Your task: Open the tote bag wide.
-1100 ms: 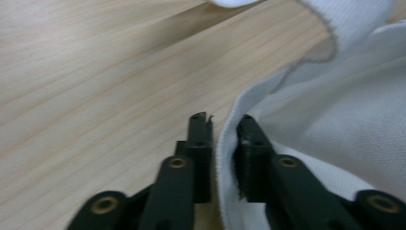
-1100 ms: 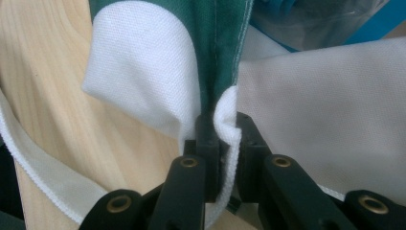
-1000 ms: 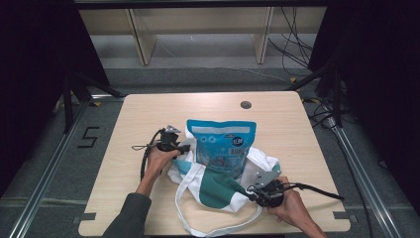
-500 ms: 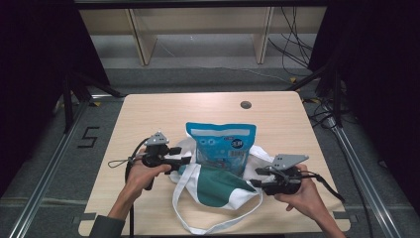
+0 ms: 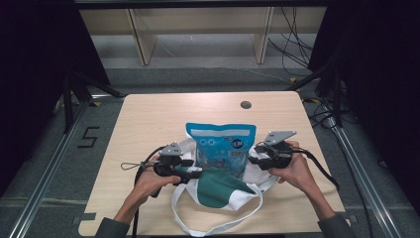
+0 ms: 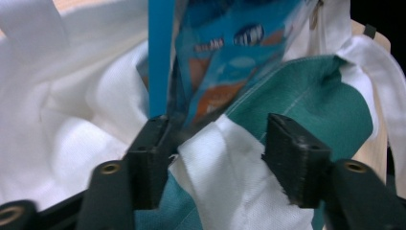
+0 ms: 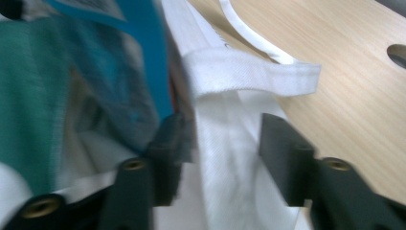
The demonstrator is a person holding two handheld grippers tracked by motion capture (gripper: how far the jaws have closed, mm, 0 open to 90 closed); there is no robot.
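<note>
The counter (image 5: 148, 124) carries a white and green tote bag (image 5: 218, 191) lying near the middle of its near edge, with 1 white strap (image 5: 198, 225) looping toward that edge. A blue snack pouch (image 5: 221, 148) stands partly inside the bag's mouth, its top toward the far edge. A small dark hole (image 5: 245, 104) sits near the far edge, well apart from the bag. The left gripper (image 5: 190, 173) is at the bag's left side; its 2 jaws stand wide apart around a fold of white cloth at the rim, beside the pouch. The right gripper (image 5: 253, 158) is at the bag's right side, jaws also wide, with white bag cloth between them.
</note>
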